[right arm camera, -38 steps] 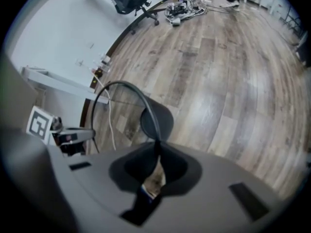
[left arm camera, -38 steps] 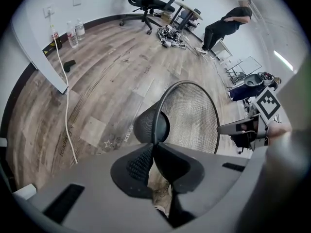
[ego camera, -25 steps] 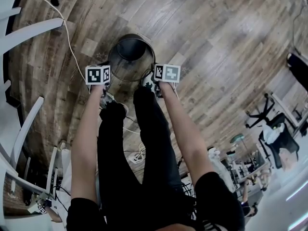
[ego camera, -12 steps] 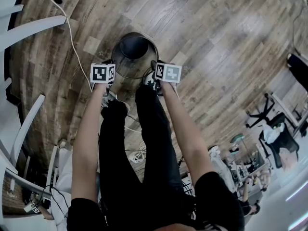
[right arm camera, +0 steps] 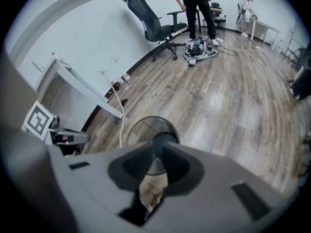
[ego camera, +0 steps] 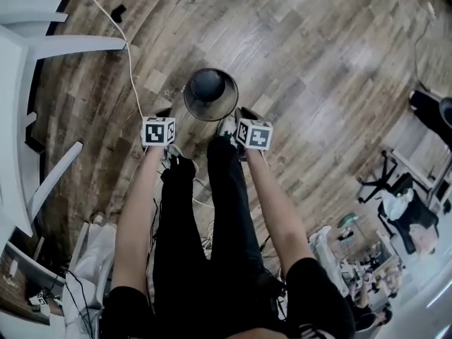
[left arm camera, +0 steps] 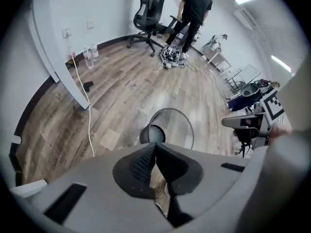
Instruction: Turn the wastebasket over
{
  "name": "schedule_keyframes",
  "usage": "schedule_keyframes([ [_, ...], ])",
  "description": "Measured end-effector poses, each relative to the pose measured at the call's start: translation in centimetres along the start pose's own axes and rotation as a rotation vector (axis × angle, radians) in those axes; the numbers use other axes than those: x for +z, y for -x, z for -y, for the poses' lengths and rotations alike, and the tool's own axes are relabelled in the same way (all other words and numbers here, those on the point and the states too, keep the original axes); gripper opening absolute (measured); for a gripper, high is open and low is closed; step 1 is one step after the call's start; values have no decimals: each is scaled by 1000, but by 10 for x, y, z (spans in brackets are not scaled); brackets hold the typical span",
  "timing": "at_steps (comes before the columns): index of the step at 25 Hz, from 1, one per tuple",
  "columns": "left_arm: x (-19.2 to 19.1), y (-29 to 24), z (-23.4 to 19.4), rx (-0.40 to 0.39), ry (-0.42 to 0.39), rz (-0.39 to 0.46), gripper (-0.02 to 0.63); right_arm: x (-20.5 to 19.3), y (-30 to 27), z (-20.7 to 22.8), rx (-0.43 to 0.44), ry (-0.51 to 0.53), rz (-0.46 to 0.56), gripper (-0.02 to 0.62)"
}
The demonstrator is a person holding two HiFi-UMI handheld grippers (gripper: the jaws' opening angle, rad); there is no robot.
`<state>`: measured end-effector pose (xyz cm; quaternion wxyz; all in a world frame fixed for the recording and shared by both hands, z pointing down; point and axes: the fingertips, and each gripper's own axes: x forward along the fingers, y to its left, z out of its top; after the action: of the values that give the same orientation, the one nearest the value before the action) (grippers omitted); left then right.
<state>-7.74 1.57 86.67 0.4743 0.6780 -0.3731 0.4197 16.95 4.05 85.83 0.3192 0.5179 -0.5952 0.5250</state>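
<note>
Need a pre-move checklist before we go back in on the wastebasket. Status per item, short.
1. Dark round wire-mesh wastebasket stands free on the wooden plank floor, wide rim apparently up: ok.
2. Left gripper: jaws have just been closing and are now together, nothing between them: not ok for a grab, reopen.
3. Right gripper: jaws have just been closing, a narrow gap left, nothing between them: cannot tell if it clears the rim.
4. One gripper on each side of the basket in the head view, both off it: ok.
5. White cable on the floor left of the basket, not touching it: ok.
</note>
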Motion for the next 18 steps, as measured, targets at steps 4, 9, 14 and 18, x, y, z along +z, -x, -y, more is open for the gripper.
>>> schedule_keyframes([
  [4, 8, 91, 30, -80, -20, 108, 35, 23, 78, -45, 41, 21, 100, 48],
  [9, 19, 227, 87, -109, -95, 288, 34, 42, 191, -102, 106, 77, 187, 34],
  [14, 57, 353, 136, -84, -124, 514, 34, 78, 292, -152, 148, 141, 317, 32],
  [18, 78, 441, 177, -98, -151, 678, 35, 90, 365, -183, 188, 135, 413, 34],
])
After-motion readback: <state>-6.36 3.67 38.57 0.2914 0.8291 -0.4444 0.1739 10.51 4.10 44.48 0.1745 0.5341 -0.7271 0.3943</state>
